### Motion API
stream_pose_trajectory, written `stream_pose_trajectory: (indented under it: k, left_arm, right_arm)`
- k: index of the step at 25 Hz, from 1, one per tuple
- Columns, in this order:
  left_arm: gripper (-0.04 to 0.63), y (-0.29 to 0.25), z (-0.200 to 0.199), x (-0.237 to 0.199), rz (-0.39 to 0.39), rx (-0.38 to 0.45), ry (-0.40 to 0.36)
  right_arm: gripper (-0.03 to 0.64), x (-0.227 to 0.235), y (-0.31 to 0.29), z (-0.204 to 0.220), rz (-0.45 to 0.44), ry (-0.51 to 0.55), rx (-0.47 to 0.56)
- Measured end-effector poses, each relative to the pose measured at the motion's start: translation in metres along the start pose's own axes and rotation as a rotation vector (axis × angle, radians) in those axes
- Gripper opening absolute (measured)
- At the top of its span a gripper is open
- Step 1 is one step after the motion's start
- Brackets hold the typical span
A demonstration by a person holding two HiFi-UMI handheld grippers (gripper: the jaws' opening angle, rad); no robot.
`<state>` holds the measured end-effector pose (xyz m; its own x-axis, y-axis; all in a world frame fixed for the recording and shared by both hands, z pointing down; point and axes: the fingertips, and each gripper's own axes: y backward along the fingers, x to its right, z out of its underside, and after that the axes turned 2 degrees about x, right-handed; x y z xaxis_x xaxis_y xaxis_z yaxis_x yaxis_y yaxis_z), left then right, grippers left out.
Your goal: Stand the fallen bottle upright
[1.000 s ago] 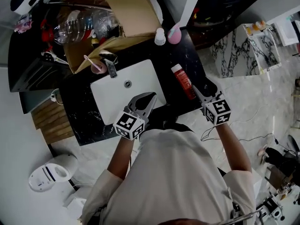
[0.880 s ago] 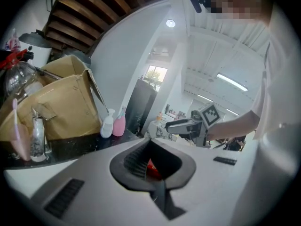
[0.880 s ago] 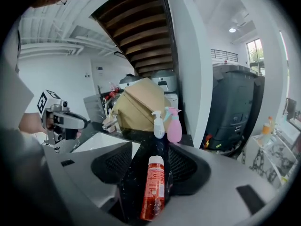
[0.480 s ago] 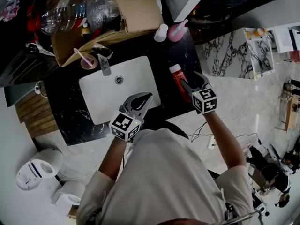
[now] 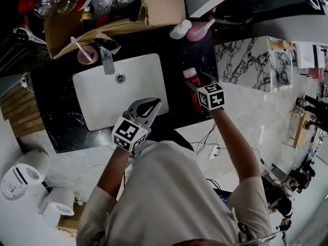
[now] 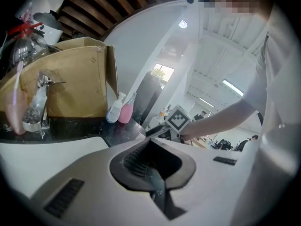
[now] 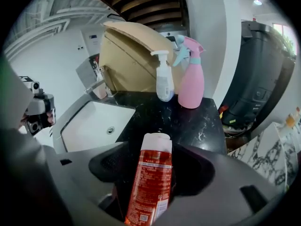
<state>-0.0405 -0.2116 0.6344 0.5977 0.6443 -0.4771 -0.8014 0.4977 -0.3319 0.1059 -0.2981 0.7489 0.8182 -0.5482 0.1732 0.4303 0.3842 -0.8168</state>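
Observation:
A red bottle point(image 7: 150, 182) with a white cap lies on its side on the black counter point(image 7: 197, 126), right of the sink; in the head view the bottle point(image 5: 190, 77) is partly hidden under my right gripper point(image 5: 193, 83). My right gripper point(image 7: 157, 149) points steeply down and straddles the bottle. Its jaws are opening, and gaps show between the pads and the bottle on both sides. My left gripper point(image 5: 152, 103) hovers at the sink's front edge. In the left gripper view, the left gripper point(image 6: 151, 142) has its tips together and holds nothing.
The white sink point(image 5: 92, 104) has a faucet point(image 5: 106, 60) at its far edge. Behind it stand an open cardboard box point(image 5: 159, 4), a pink cup point(image 5: 86, 54) with a toothbrush, a white pump bottle point(image 7: 163, 84) and a pink spray bottle point(image 7: 192, 79). Marble floor lies to the right.
My right gripper came down over the fallen bottle, which now lies between its jaws. The left gripper sank a little by the sink's front edge.

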Motion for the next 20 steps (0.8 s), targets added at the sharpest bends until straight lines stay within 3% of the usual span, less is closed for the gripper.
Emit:
stream_pose_trajectory:
  k: [11, 20]
  left_arm:
    - [0.008, 0.01, 0.006, -0.018, -0.009, 0.022, 0.054]
    - [0.008, 0.029, 0.009, -0.02, -0.049, 0.014, 0.043]
  right_arm:
    - [0.307, 0.01, -0.043, 0.019, 0.051, 0.012, -0.243]
    - [0.316, 0.013, -0.057, 0.025, 0.095, 0.055, -0.303]
